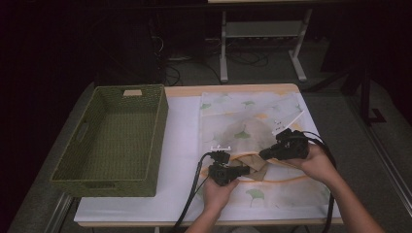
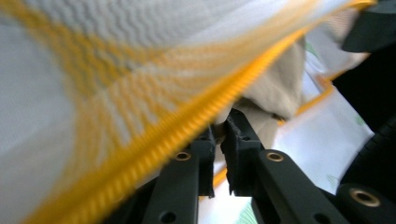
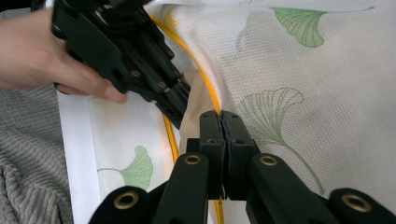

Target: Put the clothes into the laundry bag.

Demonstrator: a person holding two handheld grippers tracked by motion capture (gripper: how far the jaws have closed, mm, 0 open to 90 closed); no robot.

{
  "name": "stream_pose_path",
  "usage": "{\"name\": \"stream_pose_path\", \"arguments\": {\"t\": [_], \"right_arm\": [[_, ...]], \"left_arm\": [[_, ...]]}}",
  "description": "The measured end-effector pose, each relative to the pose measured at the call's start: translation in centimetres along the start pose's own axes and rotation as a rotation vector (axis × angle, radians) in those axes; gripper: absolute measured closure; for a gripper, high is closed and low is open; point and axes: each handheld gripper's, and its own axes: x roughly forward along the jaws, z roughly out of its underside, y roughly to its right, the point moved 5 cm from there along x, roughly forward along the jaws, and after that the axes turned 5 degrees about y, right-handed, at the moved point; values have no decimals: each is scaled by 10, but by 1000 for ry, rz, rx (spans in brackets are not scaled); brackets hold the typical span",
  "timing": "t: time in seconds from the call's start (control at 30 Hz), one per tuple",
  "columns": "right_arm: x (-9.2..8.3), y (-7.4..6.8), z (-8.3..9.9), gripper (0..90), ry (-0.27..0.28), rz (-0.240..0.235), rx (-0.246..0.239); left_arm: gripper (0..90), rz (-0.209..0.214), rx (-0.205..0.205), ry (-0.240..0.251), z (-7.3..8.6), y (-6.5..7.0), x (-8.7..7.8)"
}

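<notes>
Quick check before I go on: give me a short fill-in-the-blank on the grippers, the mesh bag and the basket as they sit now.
1. The zipper on the mesh bag is ____ in colour.
2. The right gripper is shut on the bag's ____ edge.
3. The basket lies toward the ____ gripper's side of the table.
4. The bag is printed with green ____.

Missing words: yellow; zipper; left; leaves

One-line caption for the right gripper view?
Right gripper shut on the mesh bag's yellow zipper edge; left gripper grips beige cloth at the opening.

The mesh bag [image 2: 140, 70] is blurred close up; its contents are hidden.
</notes>
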Motion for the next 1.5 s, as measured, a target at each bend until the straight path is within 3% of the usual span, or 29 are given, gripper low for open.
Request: {"name": "stream_pose_path", "arguments": {"t": [0.3, 0.47, 0.83, 1.2, 1.5], "right_arm": [[0, 0, 7, 876, 3, 1, 3], [-1, 0, 11, 875, 4, -3, 11], [-1, 3, 21, 875, 7, -6, 24], [-7, 3, 26, 875, 14, 5, 31], [-13, 3, 32, 875, 19, 13, 40]], "left_arm": [[759, 29, 18, -24, 5, 3, -20], [703, 51, 56, -68, 9, 8, -35], [607, 71, 71, -112, 9, 2, -71], [542, 15, 61, -81, 9, -16, -112], [525, -15, 45, -69, 11, -27, -128]]}}
